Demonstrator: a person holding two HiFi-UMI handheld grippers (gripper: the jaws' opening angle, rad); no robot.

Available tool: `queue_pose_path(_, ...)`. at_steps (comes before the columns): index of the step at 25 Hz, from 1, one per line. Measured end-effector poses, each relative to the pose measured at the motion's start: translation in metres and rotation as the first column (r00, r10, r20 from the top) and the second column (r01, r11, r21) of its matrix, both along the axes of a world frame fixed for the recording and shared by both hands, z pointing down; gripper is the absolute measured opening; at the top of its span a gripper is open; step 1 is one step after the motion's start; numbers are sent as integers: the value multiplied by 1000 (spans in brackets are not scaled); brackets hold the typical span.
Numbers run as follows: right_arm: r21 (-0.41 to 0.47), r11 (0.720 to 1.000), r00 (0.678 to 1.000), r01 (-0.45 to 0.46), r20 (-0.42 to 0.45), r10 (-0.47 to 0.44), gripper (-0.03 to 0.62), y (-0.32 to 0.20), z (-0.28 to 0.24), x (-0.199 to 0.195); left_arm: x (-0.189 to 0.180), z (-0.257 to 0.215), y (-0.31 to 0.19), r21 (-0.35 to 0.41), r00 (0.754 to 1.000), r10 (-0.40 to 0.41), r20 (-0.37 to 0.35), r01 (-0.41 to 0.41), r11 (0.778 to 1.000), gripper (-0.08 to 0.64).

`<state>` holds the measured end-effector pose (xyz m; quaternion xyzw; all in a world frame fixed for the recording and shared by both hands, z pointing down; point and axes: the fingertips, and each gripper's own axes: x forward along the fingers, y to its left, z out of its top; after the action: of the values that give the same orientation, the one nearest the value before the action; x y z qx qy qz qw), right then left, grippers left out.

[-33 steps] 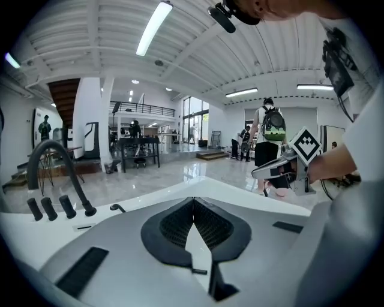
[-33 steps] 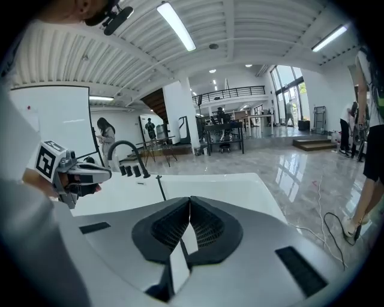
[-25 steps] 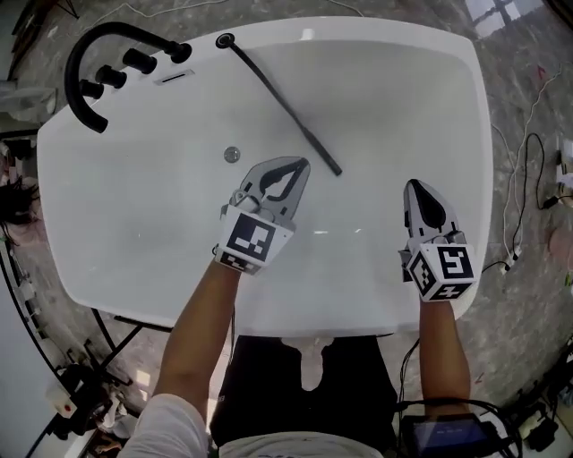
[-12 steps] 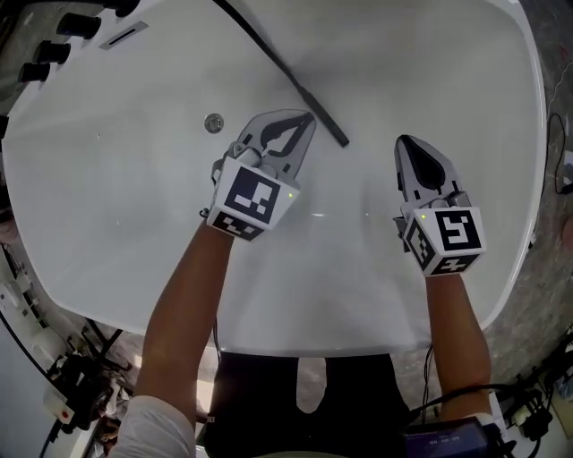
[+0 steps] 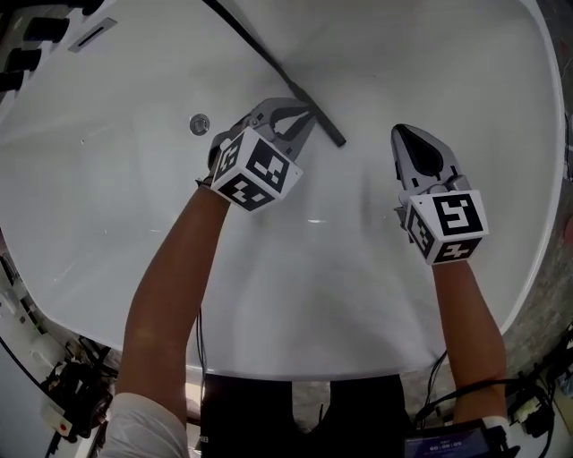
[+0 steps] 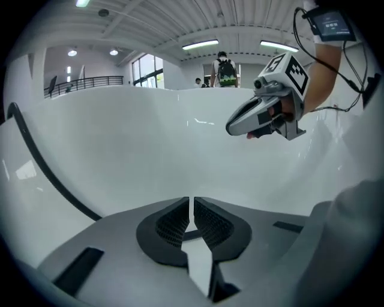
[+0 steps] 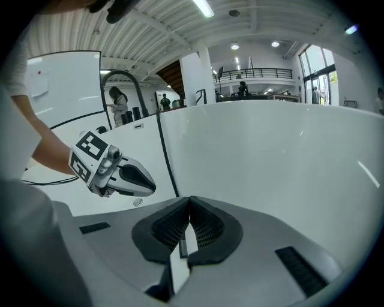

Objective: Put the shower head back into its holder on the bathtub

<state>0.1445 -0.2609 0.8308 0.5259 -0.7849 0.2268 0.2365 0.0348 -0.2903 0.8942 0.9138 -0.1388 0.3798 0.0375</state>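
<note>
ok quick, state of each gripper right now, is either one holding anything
left gripper: closed, holding nothing
right gripper: closed, holding nothing

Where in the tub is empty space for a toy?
Bare white bathtub floor lies between the left hand-held gripper and the right hand-held gripper, and beyond the right one. It is crowded around the left one, beside the long black shower head and round metal drain.

Ribbed ceiling (image 6: 180,18), strip lights (image 6: 201,44), tall windows (image 6: 147,69)
</note>
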Motion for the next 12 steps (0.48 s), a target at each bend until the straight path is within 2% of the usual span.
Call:
queue_pose_path(3,-30,999,1000,17,-8,-18,11,-1,31,-2,2,37,-4,17,996,56,67,-57,998,20)
queue_pose_path(6,-56,998,999,41,-9,-41,11,-4,58,-6,0,73,-10,22,976,152,154,-158,987,21)
queue_pose_path(7,-62,997,999,46,-8,-47,11,-4,65,-7,-1,83,-11,14,967,185,178,-190,982,25)
queue_pose_path(9,-71,996,998,55,-8,-55,11,-5,79,-8,-4,104,-12,-11,942,249,226,-254,967,87)
queue_pose_path(12,-85,995,998,58,-14,-59,11,-9,101,-10,-7,131,-12,-8,886,348,308,-363,932,117)
